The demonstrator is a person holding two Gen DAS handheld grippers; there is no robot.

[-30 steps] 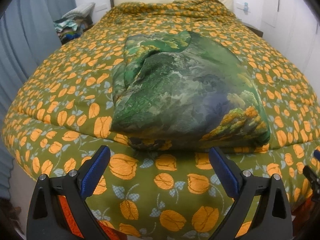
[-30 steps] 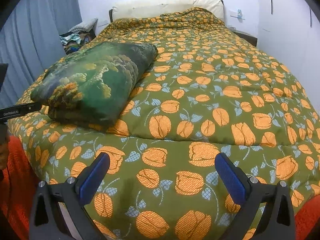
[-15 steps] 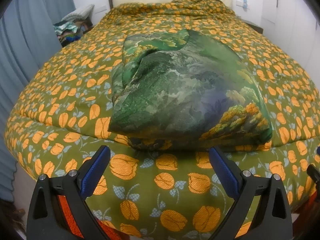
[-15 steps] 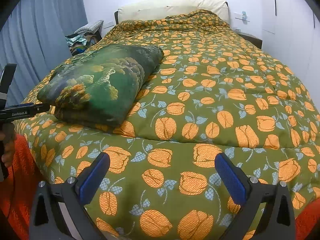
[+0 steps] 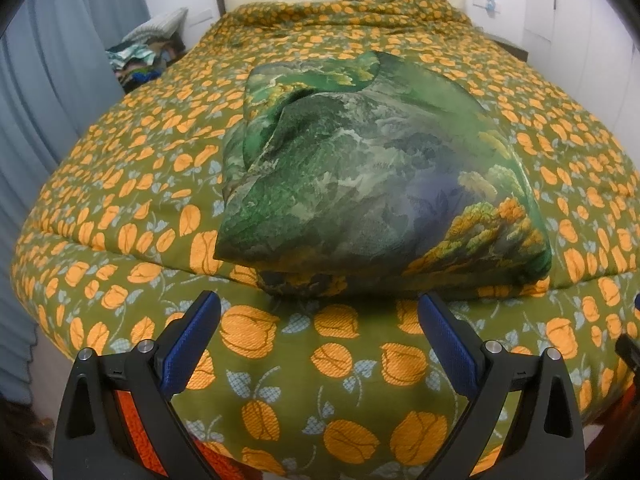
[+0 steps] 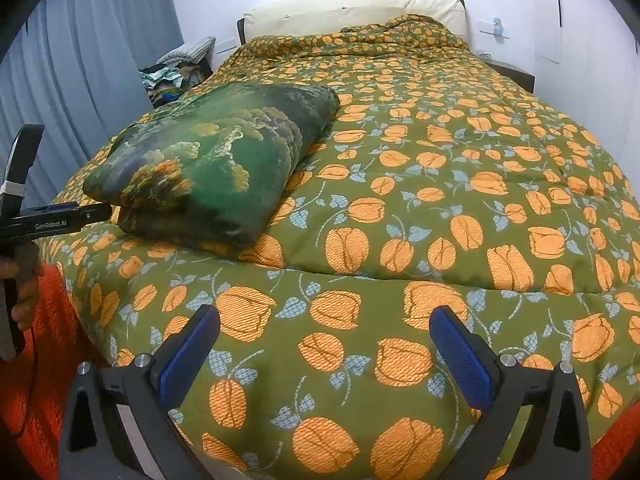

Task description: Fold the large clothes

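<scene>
Folded garment (image 5: 372, 184) lies on bedspread (image 5: 328, 360), grippers open, apparently empty.

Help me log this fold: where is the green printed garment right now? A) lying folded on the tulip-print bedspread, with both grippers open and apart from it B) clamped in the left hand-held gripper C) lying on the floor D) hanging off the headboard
A: the folded green garment rests on the bedspread, while the left hand-held gripper and right hand-held gripper are open and empty.
</scene>
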